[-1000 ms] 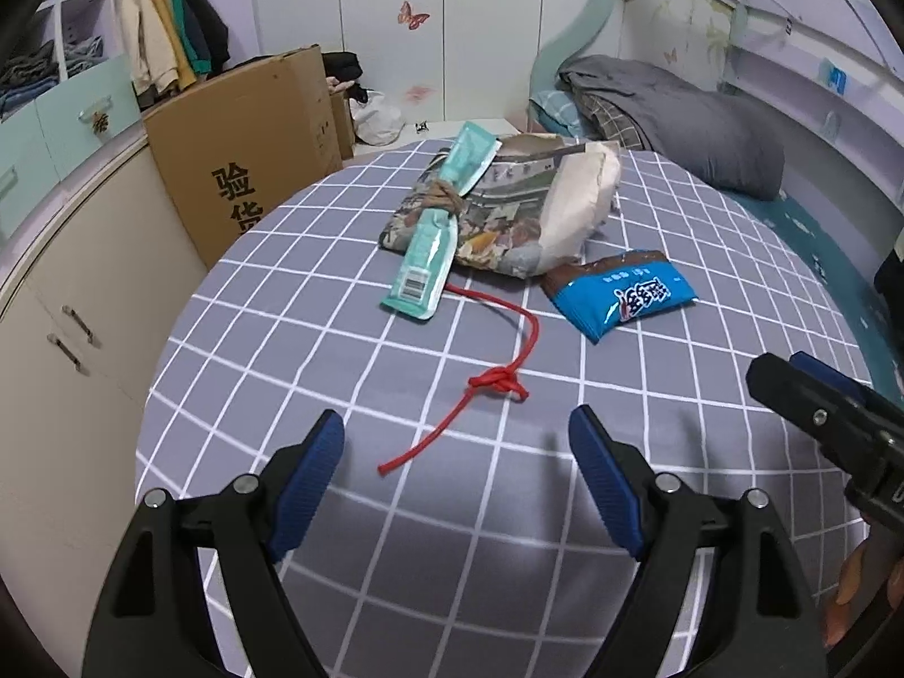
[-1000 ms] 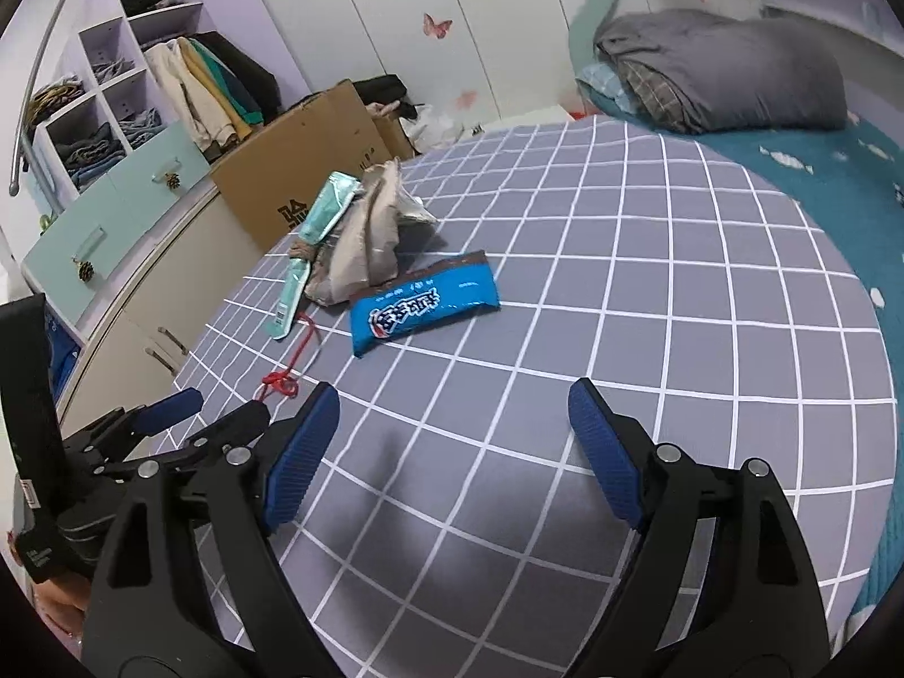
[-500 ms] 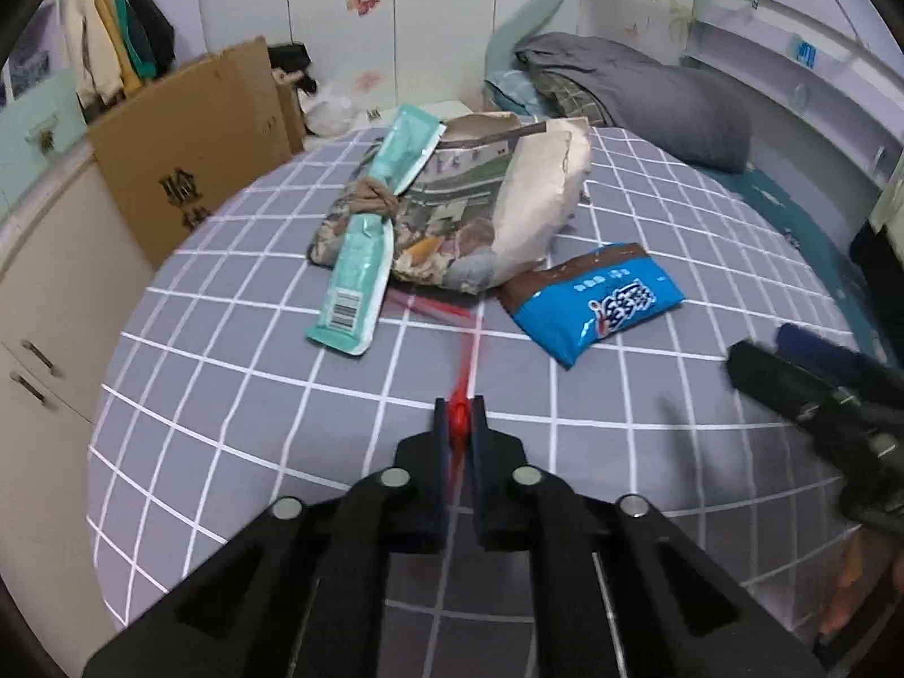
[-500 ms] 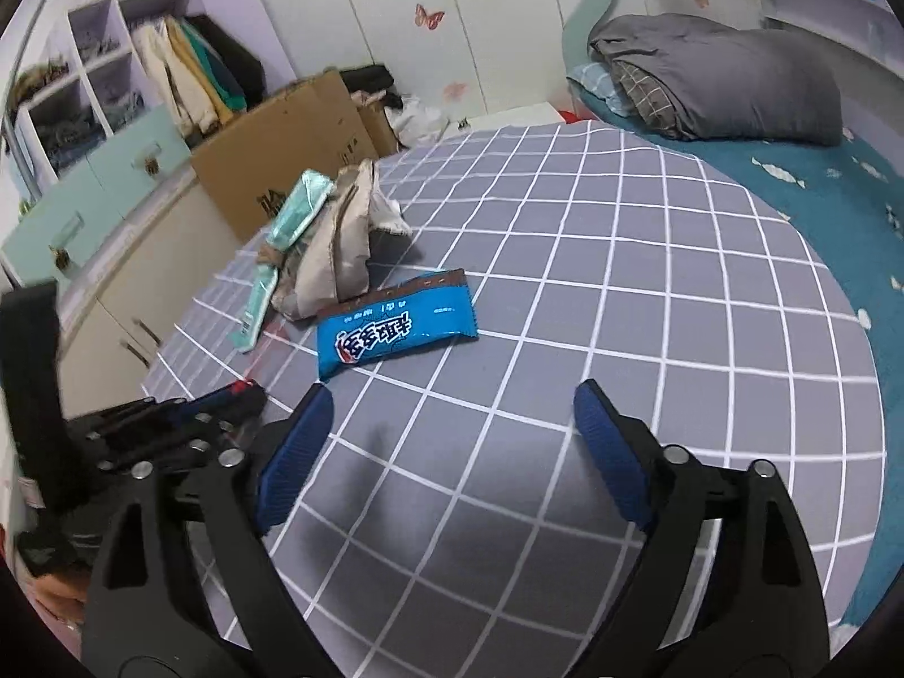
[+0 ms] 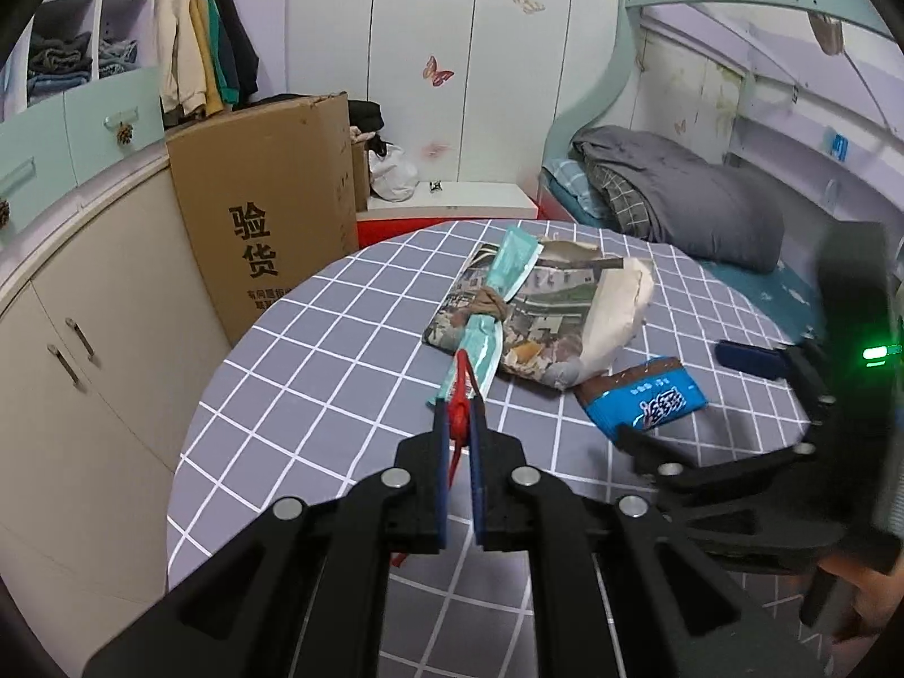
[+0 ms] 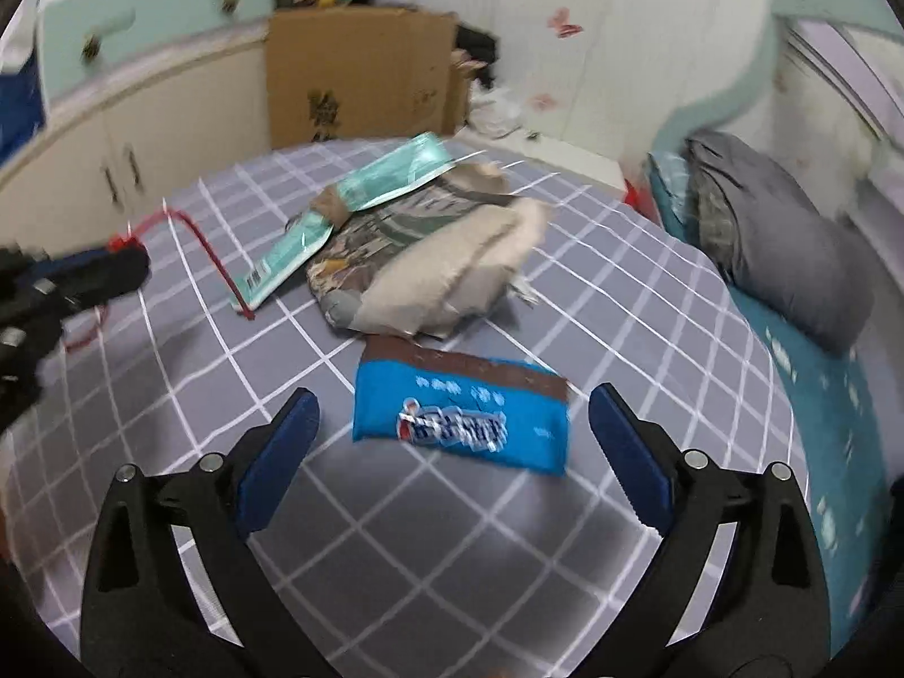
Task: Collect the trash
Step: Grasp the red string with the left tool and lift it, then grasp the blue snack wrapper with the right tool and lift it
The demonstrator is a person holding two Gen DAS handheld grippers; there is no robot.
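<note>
- Red cord (image 5: 459, 417) is pinched at its knot between the closed pads of the left tool (image 5: 459, 435); only the right wrist view shows it arching up off the cloth (image 6: 186, 237) to the teal packet (image 6: 294, 251)
- Right tool (image 6: 449, 432) has its jaws opening, nothing between them, the blue snack wrapper (image 6: 460, 415) lying just ahead; the left view shows it (image 5: 641, 401) beside the crumpled paper bag (image 5: 565, 319)
- Grey checked cloth covers the counter (image 5: 316, 350); cardboard box (image 5: 265, 209), cupboards (image 5: 79, 339) and bed with grey quilt (image 5: 683, 198) stand around it
</note>
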